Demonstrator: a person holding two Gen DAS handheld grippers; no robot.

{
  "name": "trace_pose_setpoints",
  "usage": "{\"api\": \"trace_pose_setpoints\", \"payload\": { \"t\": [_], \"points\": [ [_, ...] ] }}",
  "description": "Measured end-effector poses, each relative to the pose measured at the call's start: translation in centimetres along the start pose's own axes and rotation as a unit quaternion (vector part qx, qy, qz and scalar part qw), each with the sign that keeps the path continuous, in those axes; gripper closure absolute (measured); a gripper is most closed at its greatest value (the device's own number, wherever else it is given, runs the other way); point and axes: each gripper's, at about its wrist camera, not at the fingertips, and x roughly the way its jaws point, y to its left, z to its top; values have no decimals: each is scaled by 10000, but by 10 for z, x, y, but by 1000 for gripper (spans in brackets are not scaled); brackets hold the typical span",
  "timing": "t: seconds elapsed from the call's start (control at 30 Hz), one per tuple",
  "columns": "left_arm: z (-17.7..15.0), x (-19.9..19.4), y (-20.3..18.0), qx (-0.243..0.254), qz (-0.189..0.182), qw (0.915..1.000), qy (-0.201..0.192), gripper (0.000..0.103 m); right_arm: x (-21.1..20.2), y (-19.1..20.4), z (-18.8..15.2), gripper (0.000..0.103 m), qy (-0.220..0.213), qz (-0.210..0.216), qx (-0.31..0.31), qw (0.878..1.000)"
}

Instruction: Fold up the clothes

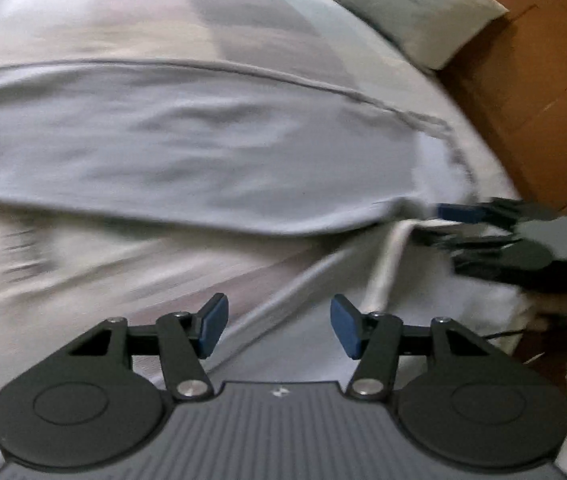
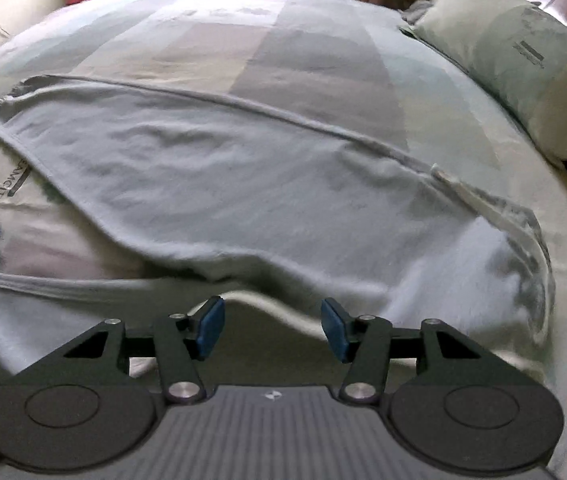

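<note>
Grey garment (image 2: 211, 168) flat on bed (image 2: 323, 40), long axis left-right

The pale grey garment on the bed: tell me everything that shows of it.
The pale grey garment is soft, knit-looking cloth, lying flat across the patchwork bedspread and already folded over on itself. A long hemmed edge runs along its far side. One end narrows to a stitched hem; the other bunches into rumpled folds. The surface is lightly wrinkled. Its near edge is curved and lies just ahead of the right gripper, whose fingers are apart and empty. Nothing grips it; only the bedspread touches it.
</note>
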Motion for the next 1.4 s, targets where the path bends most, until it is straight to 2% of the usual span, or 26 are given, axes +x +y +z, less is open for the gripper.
{"api": "trace_pose_setpoints", "payload": {
  "t": [0.03, 0.1, 0.2, 0.3, 0.4, 0.57, 0.77, 0.87, 0.97, 1.03, 1.17, 1.33, 1.4],
  "points": [
    [5, 14, -10, -26, -133, 9999, 74, 46, 6, -7, 0, 36, 173, 238, -76, 9995],
    [15, 41, -27, -80, -229, 9996, 160, 46, 18, -20, -2, 36, 520, 716, -240, 9958],
    [25, 70, -43, -226, -296, 9991, 189, 46, 13, -28, -16, 36, 888, 1461, -569, 9836],
    [33, 89, -54, -257, -338, 9989, 199, 46, 4, -37, -26, 36, 904, 1628, -573, 9808],
    [41, 102, -66, -112, -423, 9990, 60, 46, -6, -45, -24, 36, 637, 1689, -550, 9820],
    [55, 110, -77, -334, -886, 9954, -157, 45, -17, -54, -10, 36, 18, 1799, -475, 9825],
    [72, 99, -80, -548, -1371, 9884, -343, 41, 6, -40, -7, 36, -202, 2148, -605, 9746],
    [74, 94, -79, -597, -1530, 9859, -307, 40, 27, -29, -9, 36, -386, 2010, -468, 9777],
    [67, 95, -78, -581, -1479, 9871, -207, 40, 47, -20, -4, 34, -687, 1744, -322, 9817],
    [60, 95, -76, -616, -1436, 9876, -138, 40, 50, -17, 1, 28, -669, 1756, -161, 9821],
    [44, 89, -70, -647, -1333, 9890, -32, 40, 28, -19, -10, 28, -416, 1666, -172, 9850],
    [13, 79, -60, -751, -1225, 9894, 206, 40, -17, -45, -37, 28, -322, 1226, -55, 9919],
    [2, 82, -56, -786, -1092, 9903, 353, 40, -26, -63, -35, 28, -439, 890, 74, 9950]
  ]
}}
